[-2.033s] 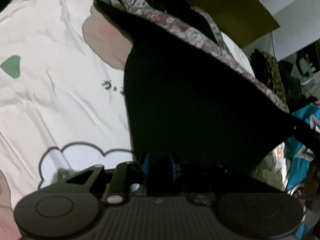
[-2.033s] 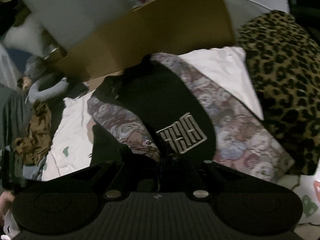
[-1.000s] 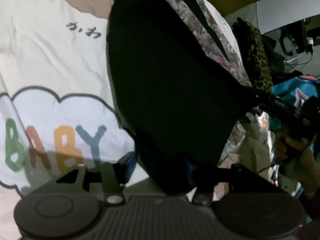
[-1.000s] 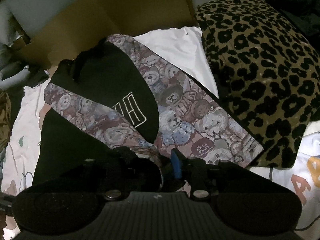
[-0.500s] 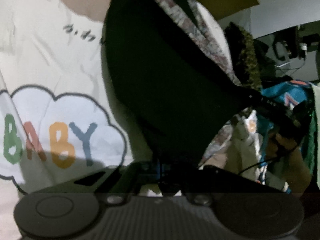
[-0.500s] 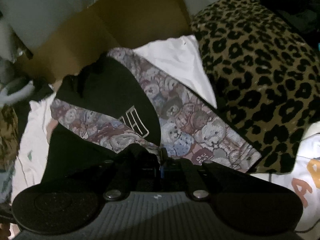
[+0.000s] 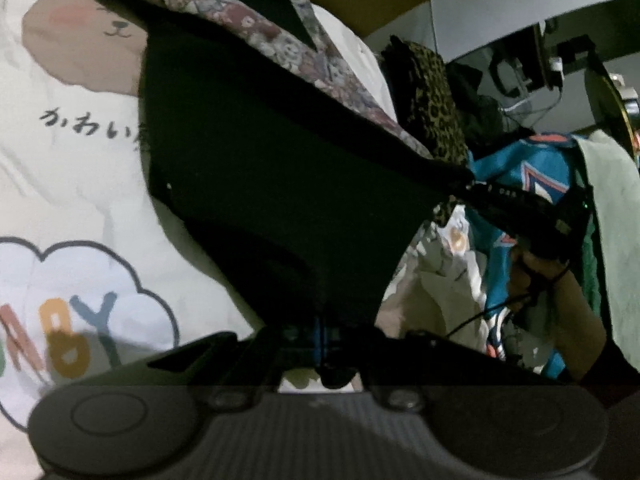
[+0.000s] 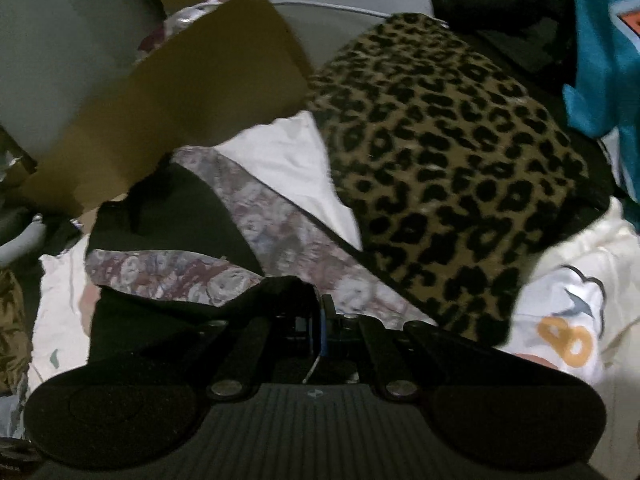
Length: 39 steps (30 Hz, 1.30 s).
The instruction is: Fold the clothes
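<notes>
The black garment [image 7: 280,168] with bear-print sleeves [image 7: 256,36] is stretched between the two grippers, its lower edge raised off the white printed sheet [image 7: 80,184] while the upper part lies back on the sheet toward a sheet of brown cardboard [image 8: 192,92]. The left gripper [image 7: 322,344] has its fingers pressed fully together on one bottom corner of the black cloth, which fans up and away from the tips. Seen from the left wrist, the right gripper [image 7: 476,188] pinches the other corner off to the right, pulling the hem taut — the person's hand [image 7: 536,276] is wrapped round its handle. In the right wrist view that gripper's fingers meet with no gap, black fabric bunched over the left finger [image 8: 280,296] and the bear-print sleeves spread just beyond. A leopard-print blanket [image 8: 448,152] is heaped beside the garment on the right, touching one sleeve — a teal jersey [image 7: 516,172] hangs further off
</notes>
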### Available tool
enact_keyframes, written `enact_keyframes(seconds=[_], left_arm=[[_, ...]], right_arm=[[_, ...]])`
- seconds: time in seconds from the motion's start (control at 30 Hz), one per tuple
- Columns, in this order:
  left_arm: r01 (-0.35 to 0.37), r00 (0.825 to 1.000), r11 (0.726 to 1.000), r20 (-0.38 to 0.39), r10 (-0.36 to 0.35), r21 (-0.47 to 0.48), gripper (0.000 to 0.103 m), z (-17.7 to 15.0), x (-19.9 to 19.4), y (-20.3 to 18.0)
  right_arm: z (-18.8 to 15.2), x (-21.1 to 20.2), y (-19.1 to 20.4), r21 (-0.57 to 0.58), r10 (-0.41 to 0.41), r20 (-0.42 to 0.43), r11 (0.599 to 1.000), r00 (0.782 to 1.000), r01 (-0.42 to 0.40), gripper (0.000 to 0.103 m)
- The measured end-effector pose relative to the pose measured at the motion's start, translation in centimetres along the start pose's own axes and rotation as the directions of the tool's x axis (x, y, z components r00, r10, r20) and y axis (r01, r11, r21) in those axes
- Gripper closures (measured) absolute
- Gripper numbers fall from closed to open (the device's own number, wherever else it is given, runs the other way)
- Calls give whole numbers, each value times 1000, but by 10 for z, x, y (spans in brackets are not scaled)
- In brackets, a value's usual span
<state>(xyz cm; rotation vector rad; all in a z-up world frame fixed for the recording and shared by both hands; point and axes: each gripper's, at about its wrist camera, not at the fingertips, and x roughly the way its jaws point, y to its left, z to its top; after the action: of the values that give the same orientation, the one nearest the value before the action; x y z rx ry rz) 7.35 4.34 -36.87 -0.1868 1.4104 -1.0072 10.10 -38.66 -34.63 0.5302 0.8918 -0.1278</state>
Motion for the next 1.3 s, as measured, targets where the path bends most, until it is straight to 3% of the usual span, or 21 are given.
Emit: enact_keyframes(seconds=[0.3, 0.47, 0.53, 0.6, 0.67, 1.03, 1.23, 1.27, 1.3], left_arm=[[-5, 999, 1000, -45, 4, -23, 101, 3, 17, 6], [-48, 997, 999, -67, 46, -24, 84, -2, 22, 10], [-46, 996, 998, -72, 44, -31, 80, -3, 23, 12], [-35, 997, 998, -72, 32, -42, 76, -3, 24, 13], [-32, 996, 998, -79, 29, -47, 76, -4, 26, 14], [-10, 994, 998, -109, 4, -55, 77, -10, 29, 15], [1, 995, 997, -103, -9, -77, 84, -8, 31, 16], [3, 995, 997, -103, -12, -81, 88, -8, 31, 17], [8, 994, 996, -104, -16, -84, 93, -8, 31, 17]], right_arm=[[-14, 11, -13, 10, -7, -29, 1000, 1000, 8, 103], [-16, 22, -10, -40, -33, -39, 999, 999, 31, 98], [-13, 26, -10, -57, -34, -39, 998, 999, 32, 87], [-11, 28, -7, -90, -42, -28, 995, 999, 40, 69], [-9, 29, -3, -128, -52, -14, 991, 999, 50, 61], [-3, 28, 12, -269, -33, 22, 962, 999, 37, 61], [-2, 25, 18, -303, -3, 39, 953, 999, 15, 61], [-2, 24, 19, -308, 9, 44, 952, 999, 5, 62], [-2, 22, 19, -312, 21, 49, 950, 999, -5, 79]])
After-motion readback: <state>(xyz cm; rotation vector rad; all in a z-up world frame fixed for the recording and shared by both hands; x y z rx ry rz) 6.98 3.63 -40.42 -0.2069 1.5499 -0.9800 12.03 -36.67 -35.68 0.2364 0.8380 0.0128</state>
